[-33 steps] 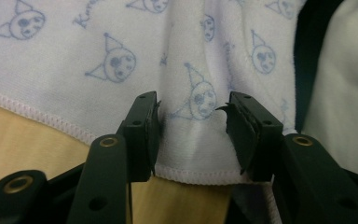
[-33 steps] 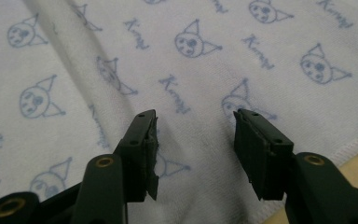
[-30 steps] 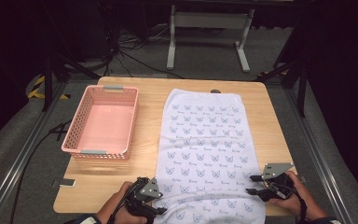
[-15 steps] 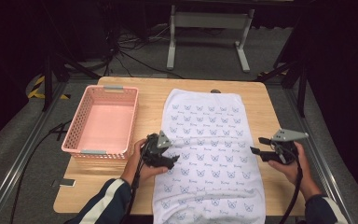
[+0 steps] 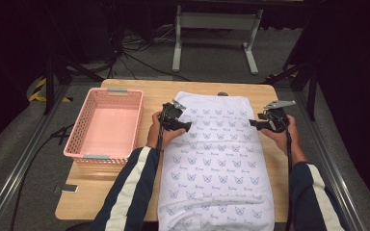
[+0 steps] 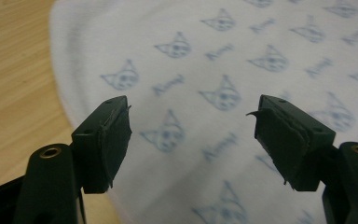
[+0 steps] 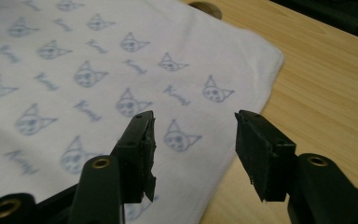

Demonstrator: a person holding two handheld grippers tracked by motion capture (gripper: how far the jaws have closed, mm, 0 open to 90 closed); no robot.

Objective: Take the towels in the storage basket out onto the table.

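Reaching for the far corners of the white cat-print cloth (image 5: 217, 159) — left gripper (image 6: 193, 135) wide, right gripper (image 7: 193, 149) half-open, both jaws empty and just closing a little; I pinch edge only, not bench (image 5: 115, 197).

A white cloth (image 5: 215, 163) printed with blue cat faces lies flat down the middle of the tabletop (image 5: 154, 94), from near the far edge to over the near edge; lying so low, it blocks no passage above it. A pink basket (image 5: 103, 126) stands along the left edge, its walls the one raised obstacle, with a bare strip of wood between it and the cloth. Another narrow bare strip runs along the right edge. The left gripper (image 5: 187, 126) hangs over the cloth's left border and the right gripper (image 5: 253, 123) over its right border, both with jaws apart and nothing between them.
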